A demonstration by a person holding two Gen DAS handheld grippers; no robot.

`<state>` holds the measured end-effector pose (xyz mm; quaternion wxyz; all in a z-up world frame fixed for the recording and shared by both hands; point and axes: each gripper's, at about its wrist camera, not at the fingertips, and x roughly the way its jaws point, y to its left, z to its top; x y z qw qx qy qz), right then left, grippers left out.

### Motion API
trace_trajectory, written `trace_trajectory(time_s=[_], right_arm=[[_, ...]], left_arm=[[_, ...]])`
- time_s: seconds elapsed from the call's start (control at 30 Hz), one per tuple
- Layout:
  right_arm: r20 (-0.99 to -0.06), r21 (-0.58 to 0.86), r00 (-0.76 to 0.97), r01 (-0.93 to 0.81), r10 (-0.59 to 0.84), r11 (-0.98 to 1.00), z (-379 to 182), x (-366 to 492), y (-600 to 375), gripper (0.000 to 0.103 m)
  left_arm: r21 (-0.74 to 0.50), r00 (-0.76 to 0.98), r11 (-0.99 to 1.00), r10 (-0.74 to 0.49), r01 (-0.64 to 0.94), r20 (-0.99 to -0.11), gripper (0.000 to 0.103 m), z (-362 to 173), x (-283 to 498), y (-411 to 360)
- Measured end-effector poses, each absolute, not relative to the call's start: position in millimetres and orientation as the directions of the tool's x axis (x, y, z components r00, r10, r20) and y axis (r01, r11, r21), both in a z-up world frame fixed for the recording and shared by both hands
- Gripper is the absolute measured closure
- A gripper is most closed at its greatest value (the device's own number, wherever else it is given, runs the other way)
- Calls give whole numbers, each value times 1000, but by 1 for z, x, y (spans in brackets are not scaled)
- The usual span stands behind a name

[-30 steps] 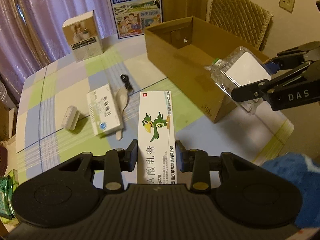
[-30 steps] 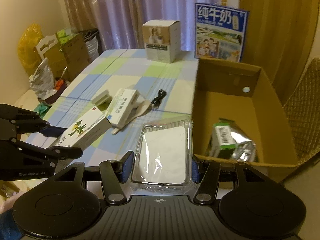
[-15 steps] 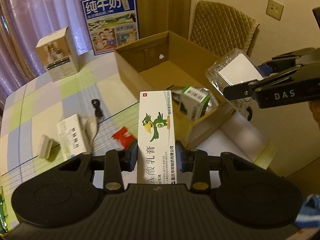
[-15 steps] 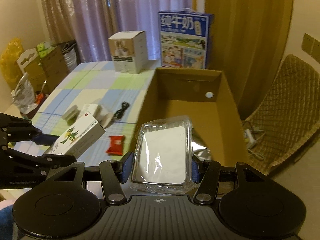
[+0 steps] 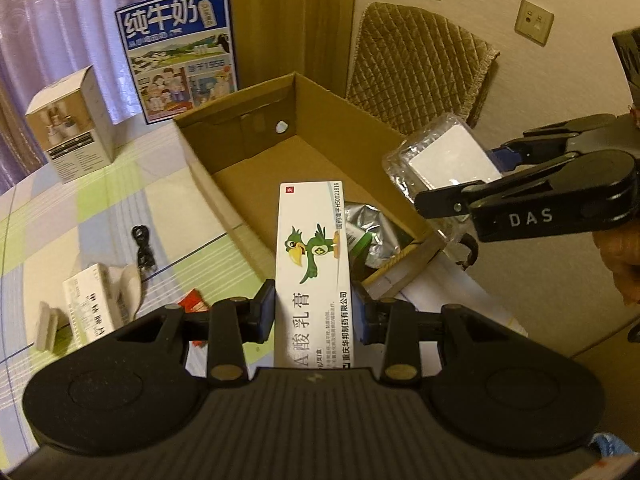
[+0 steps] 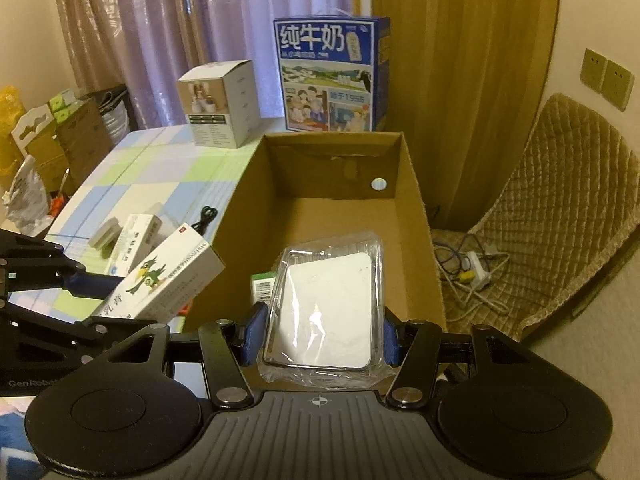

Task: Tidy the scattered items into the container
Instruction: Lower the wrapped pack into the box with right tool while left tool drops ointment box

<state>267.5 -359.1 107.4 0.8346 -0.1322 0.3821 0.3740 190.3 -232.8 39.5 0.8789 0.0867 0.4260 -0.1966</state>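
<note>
Milk carton (image 6: pixel 329 76), white box (image 6: pixel 219 104) behind cardboard box (image 6: pixel 414 216).

My left gripper (image 5: pixel 314 312) points steeply downward, its blue pads clamped on the long sides of the ointment box (image 5: pixel 312 264), which sticks out forward between the fingers. My right gripper (image 6: pixel 320 332) tilts down at a similar slant, jaws set about half apart and pressed against both edges of the clear plastic case (image 6: pixel 328 312). From the left wrist view I see the right gripper off to the right side, with part of my hand (image 5: pixel 622 256) behind it
</note>
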Motion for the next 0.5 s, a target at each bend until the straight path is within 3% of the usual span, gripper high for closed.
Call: trace_trajectory(time_s=[0.5], right_arm=[[-752,79,421,-706,506,704,92,297,-361,50]], left_arm=[[-65,548,914,-295,400,-783,70,25,240,-256]])
